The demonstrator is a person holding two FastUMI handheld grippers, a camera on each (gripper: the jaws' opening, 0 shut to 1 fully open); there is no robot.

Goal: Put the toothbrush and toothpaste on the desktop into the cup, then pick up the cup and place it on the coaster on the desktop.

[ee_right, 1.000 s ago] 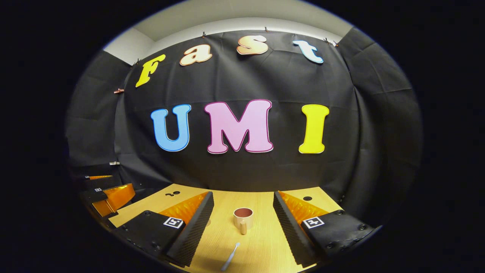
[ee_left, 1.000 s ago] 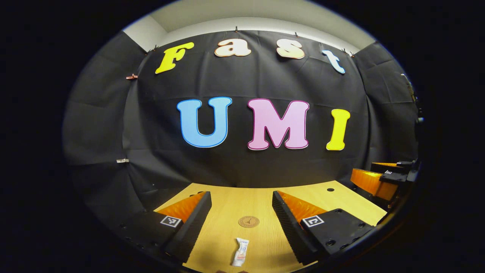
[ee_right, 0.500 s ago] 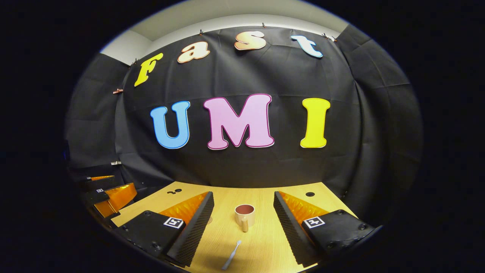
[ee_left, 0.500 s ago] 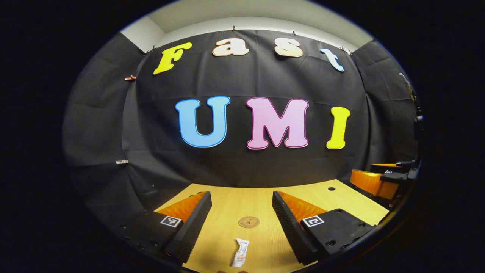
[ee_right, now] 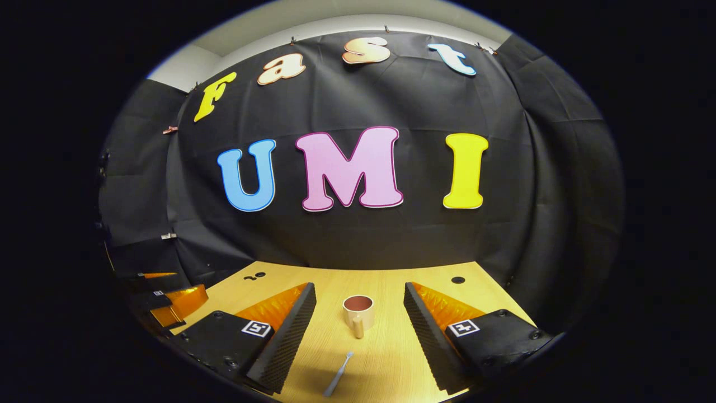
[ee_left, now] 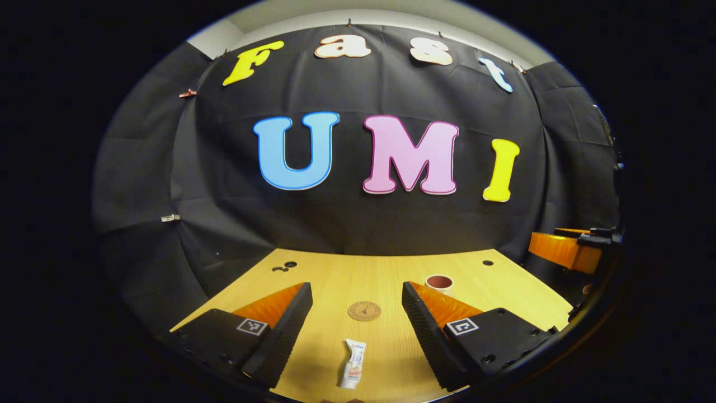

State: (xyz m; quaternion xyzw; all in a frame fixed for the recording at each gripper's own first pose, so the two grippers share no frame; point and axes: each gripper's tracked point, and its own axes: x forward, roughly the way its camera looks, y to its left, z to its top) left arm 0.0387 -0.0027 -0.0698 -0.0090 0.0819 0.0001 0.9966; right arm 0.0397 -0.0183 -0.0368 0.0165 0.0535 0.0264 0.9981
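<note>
Black-draped booth; pale wooden desktop [ee_left: 335,280] with a few small holes near its far edge. Nothing has yet been placed in the cup.

Left gripper [ee_left: 352,313]: fingers held wide apart, nothing between them. One toothpaste [ee_left: 353,364] tube is seen lying flat directly ahead, low between the fingers, its long axis running nearly along the gripper's forward line, slightly tilted. One round coaster [ee_left: 364,310] lies just beyond it, apart from the tube. The cup [ee_left: 439,282] is seen farther off to the right, partly hidden behind the right-hand finger.

Right gripper [ee_right: 358,316]: fingers likewise spread, empty. One toothbrush [ee_right: 338,374] lies ahead and low, slightly left of centre, its long axis angled forward-right toward the cup [ee_right: 358,313]. One cup stands upright beyond it, handle facing the gripper.

Judgement: toothpaste is nearer the left gripper, toothbrush nearer the right. Each would be taken crosswise to its length, the gripper lowered straight ahead.

Count: one toothpaste, one toothbrush, one cup, one coaster.
</note>
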